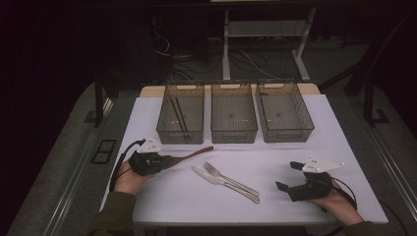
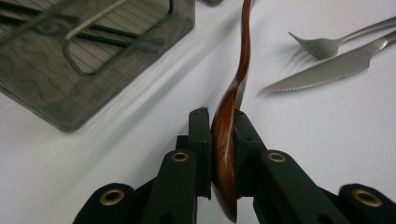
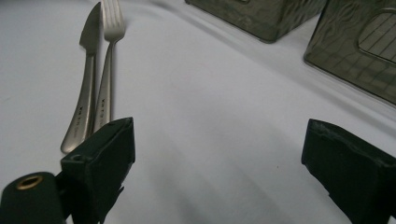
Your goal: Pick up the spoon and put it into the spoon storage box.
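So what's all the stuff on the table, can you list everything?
Wooden spoon: one, reddish brown, held by its bowl in the left tool, handle pointing toward the bins.
Fork: one, silver, middle of the table beside the knife.
Knife: one, silver, close alongside the fork.
Bins: three, see-through grey, in a row at the far side of the table.
Chopsticks: two dark sticks, inside the left bin.
Table: one, white.
Left tool: one, black, shut on the wooden spoon, at the table's left.
Right tool: one, black, jaws wide apart with nothing between them, at the table's right.
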`<action>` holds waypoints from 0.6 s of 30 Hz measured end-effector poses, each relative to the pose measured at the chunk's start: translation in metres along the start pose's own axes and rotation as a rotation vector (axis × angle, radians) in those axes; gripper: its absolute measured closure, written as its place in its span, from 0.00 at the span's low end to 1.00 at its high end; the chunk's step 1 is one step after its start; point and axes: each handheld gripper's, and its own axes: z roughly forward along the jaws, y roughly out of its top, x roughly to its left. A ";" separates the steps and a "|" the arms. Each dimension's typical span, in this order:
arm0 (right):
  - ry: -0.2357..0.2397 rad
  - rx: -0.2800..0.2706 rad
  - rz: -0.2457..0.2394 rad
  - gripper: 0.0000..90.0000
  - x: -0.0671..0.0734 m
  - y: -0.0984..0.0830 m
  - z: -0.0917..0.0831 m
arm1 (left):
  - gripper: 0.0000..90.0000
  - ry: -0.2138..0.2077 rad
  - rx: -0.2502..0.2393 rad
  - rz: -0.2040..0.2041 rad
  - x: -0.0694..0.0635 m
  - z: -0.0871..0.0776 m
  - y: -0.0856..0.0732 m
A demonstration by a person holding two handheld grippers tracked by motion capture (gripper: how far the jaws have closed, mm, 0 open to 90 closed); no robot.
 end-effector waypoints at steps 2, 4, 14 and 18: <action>-0.007 -0.001 -0.009 0.10 0.002 -0.001 -0.001 | 0.89 0.000 -0.016 -0.004 0.000 -0.002 0.003; -0.006 -0.016 0.000 0.10 0.003 -0.001 -0.002 | 0.89 -0.008 -0.039 -0.015 0.000 -0.004 0.005; 0.003 -0.020 0.024 0.10 0.003 -0.001 0.008 | 0.89 -0.044 -0.081 -0.031 -0.001 -0.010 0.014; 0.001 -0.031 0.030 0.10 0.002 -0.001 0.007 | 0.89 -0.047 -0.096 -0.029 -0.004 -0.011 0.020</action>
